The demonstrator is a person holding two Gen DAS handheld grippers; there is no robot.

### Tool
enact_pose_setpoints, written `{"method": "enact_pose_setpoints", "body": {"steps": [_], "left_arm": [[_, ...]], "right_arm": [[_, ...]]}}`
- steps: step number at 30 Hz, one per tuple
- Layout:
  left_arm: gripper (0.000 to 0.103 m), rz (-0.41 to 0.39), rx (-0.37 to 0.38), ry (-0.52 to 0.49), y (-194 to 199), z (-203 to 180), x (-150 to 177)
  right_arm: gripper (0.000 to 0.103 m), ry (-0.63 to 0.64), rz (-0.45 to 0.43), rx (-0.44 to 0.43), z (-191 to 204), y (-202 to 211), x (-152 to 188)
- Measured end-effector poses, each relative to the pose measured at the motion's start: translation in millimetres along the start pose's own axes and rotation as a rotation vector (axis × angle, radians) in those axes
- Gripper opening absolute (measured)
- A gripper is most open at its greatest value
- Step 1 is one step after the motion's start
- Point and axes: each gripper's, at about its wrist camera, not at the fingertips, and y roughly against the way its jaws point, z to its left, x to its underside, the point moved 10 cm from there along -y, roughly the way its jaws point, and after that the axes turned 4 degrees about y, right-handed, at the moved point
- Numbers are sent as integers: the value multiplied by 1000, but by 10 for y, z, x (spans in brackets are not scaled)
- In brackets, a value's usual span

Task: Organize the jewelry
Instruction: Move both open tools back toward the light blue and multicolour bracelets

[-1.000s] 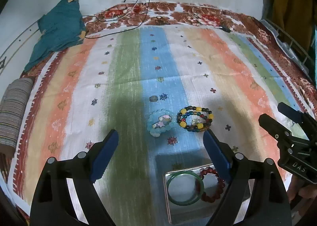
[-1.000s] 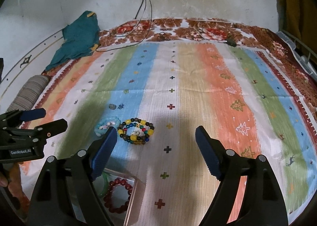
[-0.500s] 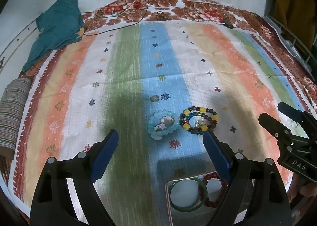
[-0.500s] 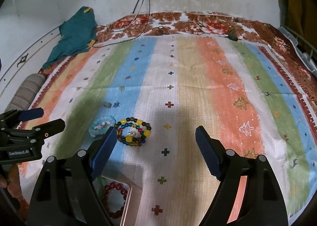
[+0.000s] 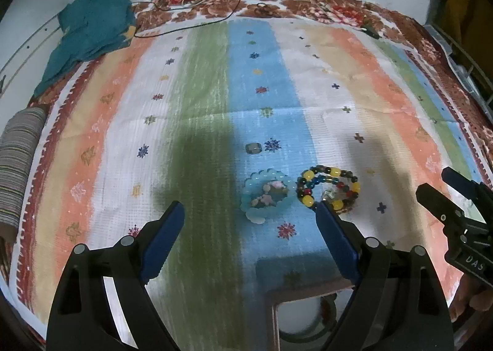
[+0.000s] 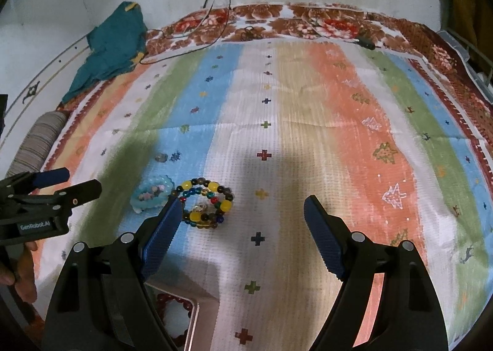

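Since a second ago both our grippers have dipped toward the bedspread, and the tray has slid lower in both views, now cut by the bottom edge.

From the left wrist, we see our left gripper (image 5: pixel 249 218) spread wide with nothing between its blue pads, hanging over the striped bedspread (image 5: pixel 354 67). Just beyond it lies a pale blue bracelet (image 5: pixel 266 194), and just beside that, to its right, a coil of multicoloured beads (image 5: pixel 328 186); the gripper's right fingertip overlaps the near edge of the coil. A small grey ring (image 5: pixel 253 148) sits a little farther up the blue stripe. At the bottom edge is the tray (image 5: pixel 272 314) with a green bangle (image 5: pixel 305 337) partly showing. Our right gripper (image 5: pixel 437 183) enters from the right, its fingers parted.

From the right wrist, our right gripper (image 6: pixel 242 209) is likewise wide open and empty. The multicoloured beads (image 6: pixel 205 203) lie by its left fingertip, the pale blue bracelet (image 6: pixel 152 192) to their left. A red bead bracelet (image 6: pixel 174 304) rests in the tray (image 6: pixel 194 329). Our left gripper (image 6: pixel 80 181) shows at the left edge.
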Motion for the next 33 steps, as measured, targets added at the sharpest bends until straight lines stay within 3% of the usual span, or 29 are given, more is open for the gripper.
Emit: {"method": "enact_pose_setpoints", "body": {"steps": [33], "left_arm": [[84, 79, -46, -12, -603, 190, -113]], "right_arm": [[81, 44, 97, 30, -17, -626, 4]]}}
